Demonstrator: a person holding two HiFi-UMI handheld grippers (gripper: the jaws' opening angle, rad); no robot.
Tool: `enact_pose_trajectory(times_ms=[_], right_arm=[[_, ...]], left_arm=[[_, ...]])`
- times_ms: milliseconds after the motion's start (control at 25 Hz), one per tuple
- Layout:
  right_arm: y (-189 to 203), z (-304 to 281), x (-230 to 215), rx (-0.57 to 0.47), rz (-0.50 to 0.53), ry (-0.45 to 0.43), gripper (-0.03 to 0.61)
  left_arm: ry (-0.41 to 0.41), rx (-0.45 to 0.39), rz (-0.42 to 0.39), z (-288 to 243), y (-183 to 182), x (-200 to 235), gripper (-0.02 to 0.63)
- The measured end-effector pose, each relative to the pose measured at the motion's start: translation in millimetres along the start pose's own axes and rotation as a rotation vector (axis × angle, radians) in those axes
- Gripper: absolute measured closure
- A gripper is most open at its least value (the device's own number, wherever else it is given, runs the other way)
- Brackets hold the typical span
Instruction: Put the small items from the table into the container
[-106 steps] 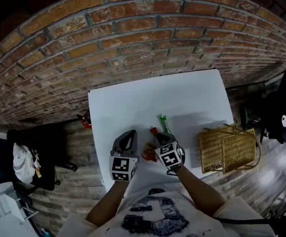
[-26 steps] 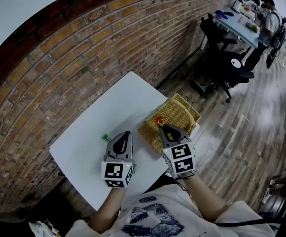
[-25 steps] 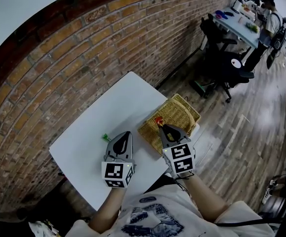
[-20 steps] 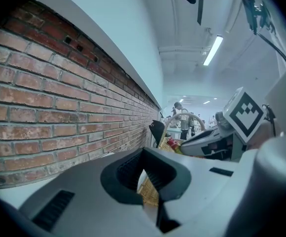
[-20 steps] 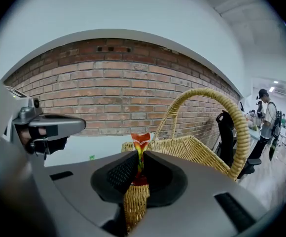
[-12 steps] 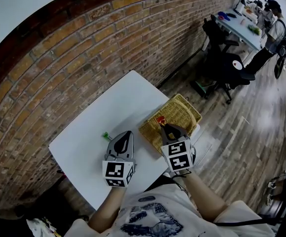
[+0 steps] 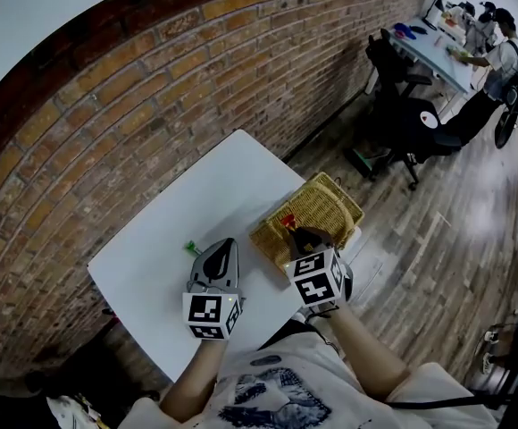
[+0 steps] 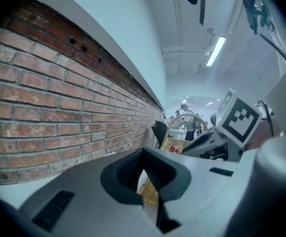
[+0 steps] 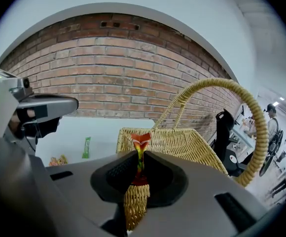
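A woven basket [image 7: 317,206] with a hoop handle [image 9: 222,89] stands at the table's right edge. My right gripper [image 7: 293,232] hangs over its near rim, tilted downward, shut on a thin red and orange packet [image 9: 141,143] that sticks up between the pads above the basket's wall [image 9: 182,142]. My left gripper [image 7: 227,243] rests low over the white table [image 7: 196,195], left of the basket, its jaws shut with nothing in them. A small green packet [image 7: 190,246] lies just left of its tip. The right gripper view also shows a small orange snack packet [image 9: 58,160] on the table.
A brick wall [image 7: 152,79] runs behind the table. Right of the basket the table ends above a wooden floor [image 7: 438,239]. A black office chair [image 7: 402,114] and a far desk with a person [image 7: 496,43] stand well away.
Since the earliest frame the right gripper has carried the red packet from the table to above the basket. In the last second it rolled and tipped downward in place. The left gripper stayed still.
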State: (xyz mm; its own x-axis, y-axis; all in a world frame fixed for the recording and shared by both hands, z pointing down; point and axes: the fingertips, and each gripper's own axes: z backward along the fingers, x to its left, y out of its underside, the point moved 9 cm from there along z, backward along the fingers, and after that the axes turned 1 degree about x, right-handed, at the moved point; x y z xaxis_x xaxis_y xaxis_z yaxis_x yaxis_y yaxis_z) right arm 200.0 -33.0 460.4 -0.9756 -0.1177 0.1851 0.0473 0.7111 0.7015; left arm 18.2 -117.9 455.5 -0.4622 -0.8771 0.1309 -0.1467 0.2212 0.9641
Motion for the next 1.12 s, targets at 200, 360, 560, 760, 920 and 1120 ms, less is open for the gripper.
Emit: enact_pose_trajectory(times_ms=[200,360,560,760,920,1120], right_arm=[[-1.4,-4.5,-0.3,0.046,0.001,-0.017,0.523],[-2.6,-5.3,-0.8,0.046,-0.006,-0.031,0.523],[-2.9,-4.1,-1.1,0.031,0.007,-0.026,0.523],[-2.5,-3.7,-1.5,0.013,0.001,-0.022,0.513],[-2.7,-5.0,-3.5,0.001,-0.009,-0.033,0.503],[-2.7,-1.6,-3.0,-0.019,-0.010,-0.025,0.482]], left_arm=[[-0.003,0.000,0.011,0.7,0.9,0.2,0.568],[-0.004,-0.004,0.019,-1.1,0.4,1.4,0.568],[-0.008,-0.011,0.024,-2.6,-1.5,1.0,0.568],[-0.020,-0.012,0.027,-1.0,-0.5,2.9,0.568],[-0.030,-0.011,0.030,-0.6,0.9,5.2,0.568],[-0.035,-0.012,0.035,2.6,0.9,5.1,0.568]])
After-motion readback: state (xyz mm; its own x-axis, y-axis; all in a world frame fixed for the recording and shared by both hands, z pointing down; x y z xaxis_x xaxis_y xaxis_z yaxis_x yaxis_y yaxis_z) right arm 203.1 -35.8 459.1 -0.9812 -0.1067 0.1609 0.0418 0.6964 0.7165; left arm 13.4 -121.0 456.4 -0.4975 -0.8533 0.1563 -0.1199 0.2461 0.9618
